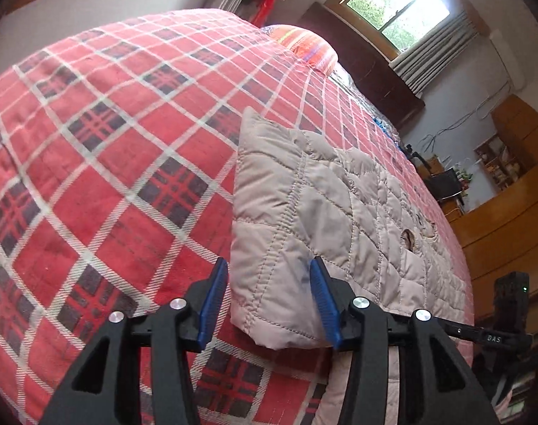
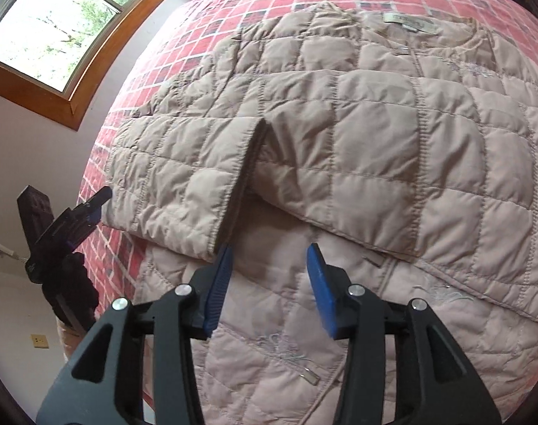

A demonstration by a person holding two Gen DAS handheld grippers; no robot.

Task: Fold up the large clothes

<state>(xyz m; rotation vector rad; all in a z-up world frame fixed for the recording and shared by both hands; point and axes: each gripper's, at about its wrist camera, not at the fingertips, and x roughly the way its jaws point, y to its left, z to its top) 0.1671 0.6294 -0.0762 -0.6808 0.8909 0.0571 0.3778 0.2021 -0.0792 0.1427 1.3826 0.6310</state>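
Beige quilted puffer jacket point(image 2: 339, 141), padded and stitched into square panels, lies spread across a bed covered with a red plaid blanket point(image 1: 109, 141) crossed by white and dark lines. Both sleeves are folded in over the chest, their cuffs meeting near the middle, and a woven label sits inside the collar at the far end. Small metal zipper pulls and pale embroidery show on the lower front.

From the left wrist view, the left gripper point(image 1: 269, 301) is held low at the jacket's edge, its black frame pointing forward and its blue ribbed fingers point(image 1: 215, 301) set wide apart on either side of a folded corner of the padding, not clamped on it.

From the right wrist view, the right gripper point(image 2: 269, 290) hovers over the hem area just below the sleeve cuffs, its blue fingers point(image 2: 322, 290) likewise spread, holding nothing. The left gripper appears at that view's left edge beside the bed.
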